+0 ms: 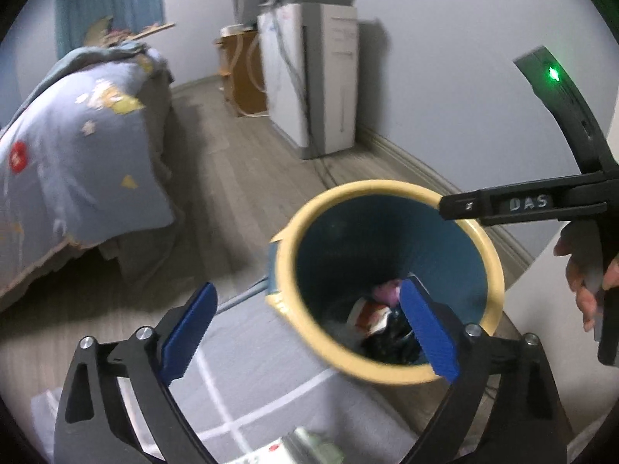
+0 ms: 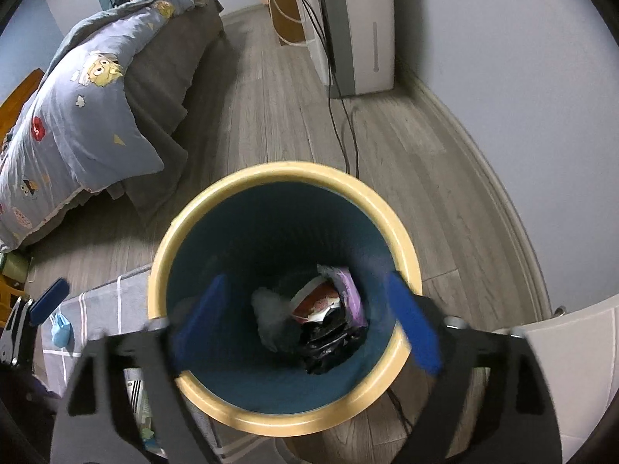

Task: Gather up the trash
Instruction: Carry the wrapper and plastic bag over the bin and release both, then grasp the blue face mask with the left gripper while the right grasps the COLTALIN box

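Note:
A blue bin with a yellow rim (image 1: pixel 491 259) (image 2: pixel 406 243) stands on the wood floor. Inside lie wrappers: a purple one (image 2: pixel 354 297), a red and white one (image 2: pixel 317 297), a black one (image 2: pixel 332 344) and white crumpled paper (image 2: pixel 267 305); the pile also shows in the left wrist view (image 1: pixel 383 321). My left gripper (image 1: pixel 309 328) is open and empty over the bin's near-left edge. My right gripper (image 2: pixel 305 324) is open and empty directly above the bin's mouth; it shows in the left wrist view (image 1: pixel 503 205) at the right.
A bed with a blue quilt (image 1: pixel 77 147) (image 2: pixel 85 116) stands left. A white appliance (image 1: pixel 317 77) (image 2: pixel 356 23) stands by the wall, cables (image 2: pixel 344 127) trailing on the floor. A grey checked mat (image 1: pixel 247 382) lies below, with a packet (image 1: pixel 305 448) and blue crumpled item (image 2: pixel 61 328).

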A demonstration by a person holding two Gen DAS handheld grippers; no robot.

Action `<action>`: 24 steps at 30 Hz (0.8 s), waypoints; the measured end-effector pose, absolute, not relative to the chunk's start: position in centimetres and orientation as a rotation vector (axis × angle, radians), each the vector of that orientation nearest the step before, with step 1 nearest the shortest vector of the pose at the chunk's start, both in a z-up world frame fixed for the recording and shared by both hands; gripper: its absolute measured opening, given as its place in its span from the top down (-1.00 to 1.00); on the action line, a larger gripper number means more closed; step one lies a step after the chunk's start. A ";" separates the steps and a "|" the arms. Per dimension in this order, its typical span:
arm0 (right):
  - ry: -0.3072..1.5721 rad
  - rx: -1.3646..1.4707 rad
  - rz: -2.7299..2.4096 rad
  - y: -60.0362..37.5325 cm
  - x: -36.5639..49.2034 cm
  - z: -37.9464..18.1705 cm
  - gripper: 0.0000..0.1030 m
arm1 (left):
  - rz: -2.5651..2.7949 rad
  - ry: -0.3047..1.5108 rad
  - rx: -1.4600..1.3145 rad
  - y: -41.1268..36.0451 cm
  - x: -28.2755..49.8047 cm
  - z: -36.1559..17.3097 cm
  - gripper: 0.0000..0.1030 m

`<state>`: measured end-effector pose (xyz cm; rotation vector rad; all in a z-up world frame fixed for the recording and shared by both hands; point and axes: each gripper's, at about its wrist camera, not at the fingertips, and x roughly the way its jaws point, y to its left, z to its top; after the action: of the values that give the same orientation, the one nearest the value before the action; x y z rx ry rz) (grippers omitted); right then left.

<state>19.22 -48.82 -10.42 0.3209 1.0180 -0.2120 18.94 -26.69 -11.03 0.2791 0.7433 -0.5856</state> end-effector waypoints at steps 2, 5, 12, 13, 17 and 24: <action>1.015 0.314 -0.205 -48.2 19.1 -10.0 -0.89 | -0.575 0.762 0.237 -24.3 18.6 -10.2 -0.85; 1.017 0.262 -0.197 -46.7 19.2 -9.3 -0.89 | -0.513 0.755 0.202 -20.2 18.4 -8.7 -0.87; 0.986 0.173 -0.139 -41.9 19.1 -7.1 -0.89 | -0.303 0.732 0.168 -9.4 17.6 -4.7 -0.89; 0.980 0.160 -0.125 -40.8 19.0 -6.8 -0.89 | -0.282 0.730 0.167 -8.3 17.4 -4.4 -0.89; 1.003 0.154 -0.083 -37.5 18.4 -6.7 -0.89 | -0.172 0.719 0.122 -2.7 16.5 -3.5 -0.90; 1.016 0.177 -0.025 -31.5 17.4 -6.3 -0.89 | -0.042 0.743 0.038 4.4 16.1 -5.1 -0.90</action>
<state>17.45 -31.46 -6.26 0.1770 1.0162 -0.0251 16.13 4.44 -5.05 0.0381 0.7431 -0.0422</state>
